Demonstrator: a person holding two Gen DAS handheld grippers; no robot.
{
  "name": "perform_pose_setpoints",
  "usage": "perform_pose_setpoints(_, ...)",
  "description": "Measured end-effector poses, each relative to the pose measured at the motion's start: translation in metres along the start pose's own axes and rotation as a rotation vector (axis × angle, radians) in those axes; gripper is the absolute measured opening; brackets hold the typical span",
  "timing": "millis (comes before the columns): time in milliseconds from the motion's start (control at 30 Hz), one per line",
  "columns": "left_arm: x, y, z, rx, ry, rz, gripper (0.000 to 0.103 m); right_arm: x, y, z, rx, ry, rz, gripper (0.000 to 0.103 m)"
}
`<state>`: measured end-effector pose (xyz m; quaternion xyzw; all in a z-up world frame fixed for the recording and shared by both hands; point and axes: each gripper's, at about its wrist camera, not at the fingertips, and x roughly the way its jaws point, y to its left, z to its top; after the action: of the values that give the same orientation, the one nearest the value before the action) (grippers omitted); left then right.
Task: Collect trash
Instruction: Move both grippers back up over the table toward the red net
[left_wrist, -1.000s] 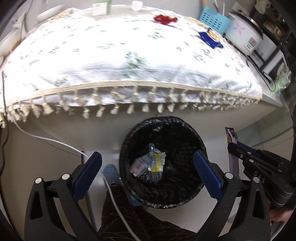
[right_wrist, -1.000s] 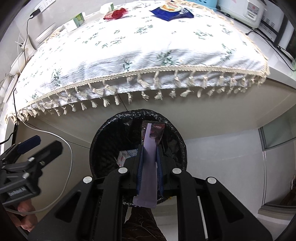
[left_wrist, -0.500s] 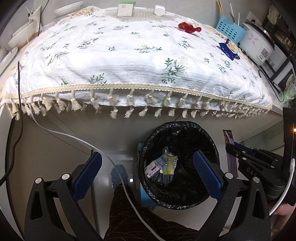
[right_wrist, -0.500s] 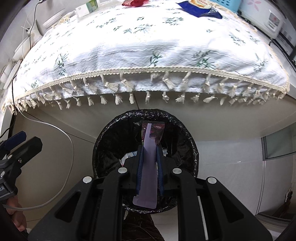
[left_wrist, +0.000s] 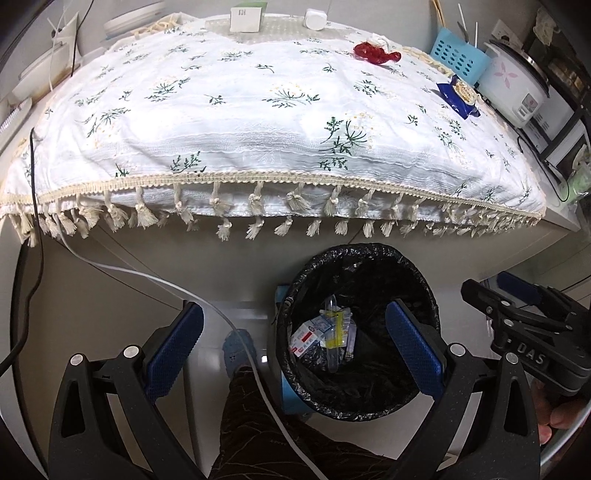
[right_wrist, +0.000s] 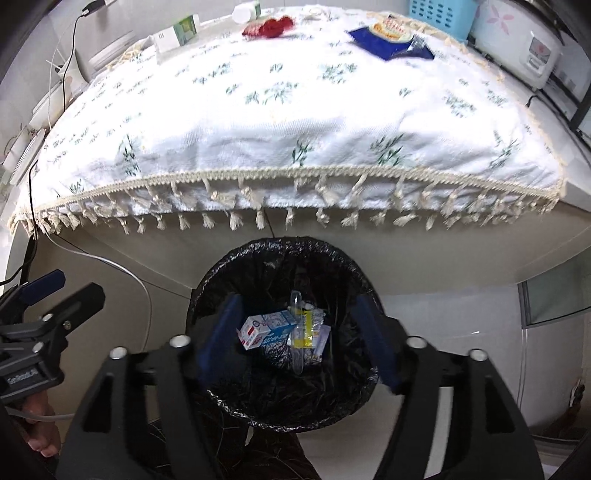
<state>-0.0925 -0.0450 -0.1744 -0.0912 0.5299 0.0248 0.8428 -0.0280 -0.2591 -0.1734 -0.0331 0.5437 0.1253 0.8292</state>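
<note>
Right gripper (right_wrist: 299, 332): jaws opening over the bin (right_wrist: 236, 266), nothing between them.
Left gripper (left_wrist: 293, 339): wide, empty.
Trash (right_wrist: 284, 330): lying in the bin.
Red wrapper (left_wrist: 375, 53): on tablecloth (left_wrist: 258, 122).

We see woven cloth tablecloth (left_wrist: 258, 122) with knotted tassel fringe; crinkly glossy black plastic bin liner (right_wrist: 284, 402); matt black plastic hand-held gripper (left_wrist: 291, 339) with ribbed blue pads (left_wrist: 413, 350).

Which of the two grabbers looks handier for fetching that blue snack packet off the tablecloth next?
Probably the right gripper: its jaws are opening with nothing between them, and the blue snack packet lies toward the table's right side.
</note>
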Motion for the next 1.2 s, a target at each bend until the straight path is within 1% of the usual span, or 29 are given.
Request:
perform_pose_setpoints(67,-0.003,-0.001,0.003,-0.007,-0.001,-0.009,0.097,-0.009,-0.002,0.001,0.004,-0.015,-0.008,0.08)
perform_pose_setpoints(133,-0.009,-0.002,0.008,-0.009,-0.005,-0.016,0.097,-0.019,-0.004,0.004,0.006,-0.031,-0.028,0.087)
perform_pose_setpoints(267,-0.027,-0.007,0.018,0.005,-0.034,-0.022,0.097,-0.041,-0.01,0.011,0.014,-0.071,-0.051,0.092)
perform_pose_setpoints(400,-0.045,-0.012,0.027,0.015,-0.057,-0.034,0.097,-0.062,-0.015,0.02,0.02,-0.113,-0.06,0.093)
perform_pose_setpoints(500,-0.057,-0.015,0.033,0.019,-0.068,-0.06,0.097,-0.074,-0.017,0.025,0.034,-0.136,-0.062,0.094)
perform_pose_setpoints(700,-0.071,-0.018,0.041,0.024,-0.081,-0.064,0.097,-0.098,-0.021,0.033,0.042,-0.176,-0.063,0.095)
perform_pose_setpoints(1033,-0.085,-0.019,0.059,0.036,-0.1,-0.061,0.097,-0.119,-0.029,0.048,0.059,-0.222,-0.065,0.095)
perform_pose_setpoints(1200,-0.092,-0.023,0.07,0.057,-0.124,-0.064,0.097,-0.13,-0.031,0.058,0.055,-0.245,-0.076,0.095)
